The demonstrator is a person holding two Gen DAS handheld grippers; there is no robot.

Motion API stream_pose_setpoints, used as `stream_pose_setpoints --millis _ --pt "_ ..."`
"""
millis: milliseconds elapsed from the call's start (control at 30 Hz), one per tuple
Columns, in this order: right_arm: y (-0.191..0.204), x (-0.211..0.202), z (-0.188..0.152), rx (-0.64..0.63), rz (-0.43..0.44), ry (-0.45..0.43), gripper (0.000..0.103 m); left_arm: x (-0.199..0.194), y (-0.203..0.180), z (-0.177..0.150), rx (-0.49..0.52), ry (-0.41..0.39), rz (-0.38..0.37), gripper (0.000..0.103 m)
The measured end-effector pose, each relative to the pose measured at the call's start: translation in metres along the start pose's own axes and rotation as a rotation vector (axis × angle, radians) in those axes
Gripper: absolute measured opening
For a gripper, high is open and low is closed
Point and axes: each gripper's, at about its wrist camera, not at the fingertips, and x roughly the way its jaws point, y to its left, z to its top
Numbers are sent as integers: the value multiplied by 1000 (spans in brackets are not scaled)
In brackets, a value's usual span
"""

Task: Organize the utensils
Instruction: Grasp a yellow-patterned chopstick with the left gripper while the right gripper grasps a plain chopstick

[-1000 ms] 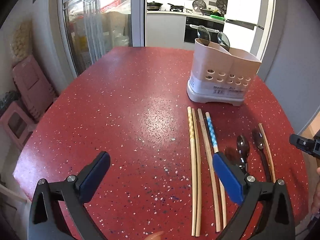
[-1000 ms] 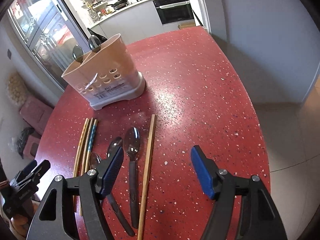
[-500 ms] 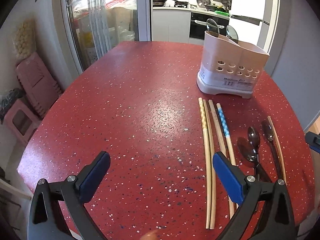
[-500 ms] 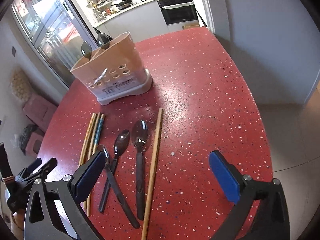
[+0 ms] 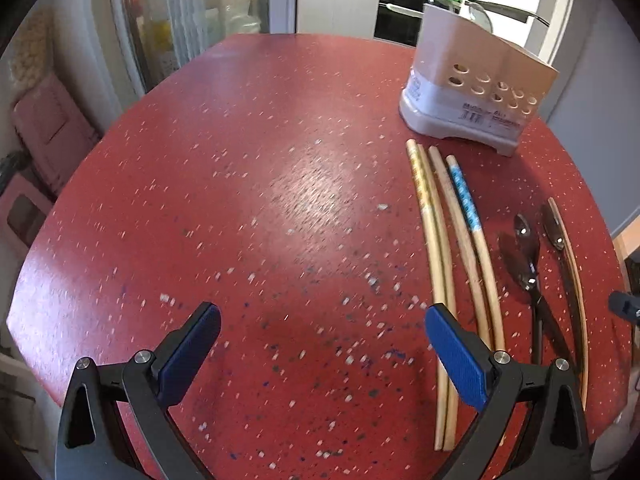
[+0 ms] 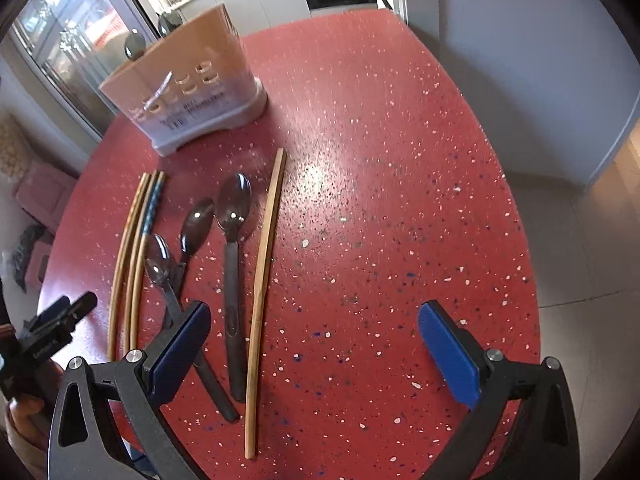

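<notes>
While poised over red table (image 6: 400, 160), right gripper (image 6: 314, 354) jaws just spread wide, gripping nothing. Single chopstick (image 6: 264, 280) and spoons (image 6: 232, 216) ahead by left pad; holder (image 6: 192, 92) beyond. Left gripper (image 5: 322, 354) likewise spread, empty; four chopsticks (image 5: 452, 248) by right pad, slightly blurred.

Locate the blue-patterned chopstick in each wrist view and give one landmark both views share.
Left wrist: blue-patterned chopstick lies right of centre, rightmost of the grouped four, left of the spoons.
Right wrist: it lies at left, again rightmost of its group, left of the spoons.
Shared landmark: the utensil holder, beyond the chopsticks' far ends.
</notes>
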Motion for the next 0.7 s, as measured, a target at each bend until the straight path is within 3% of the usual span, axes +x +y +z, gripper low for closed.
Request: stream_pose_setpoints --millis 167,267,400,700 --pt "5 4 4 -13 -19 0 102 9 -6 13 45 -4 11 103" --pt "9 7 9 -16 -33 2 92 16 -8 18 60 4 6 103" --pt "12 11 12 -15 -23 11 87 24 -12 25 79 12 26 103" --pt "15 16 15 -18 -25 14 87 35 -20 34 89 12 5 103"
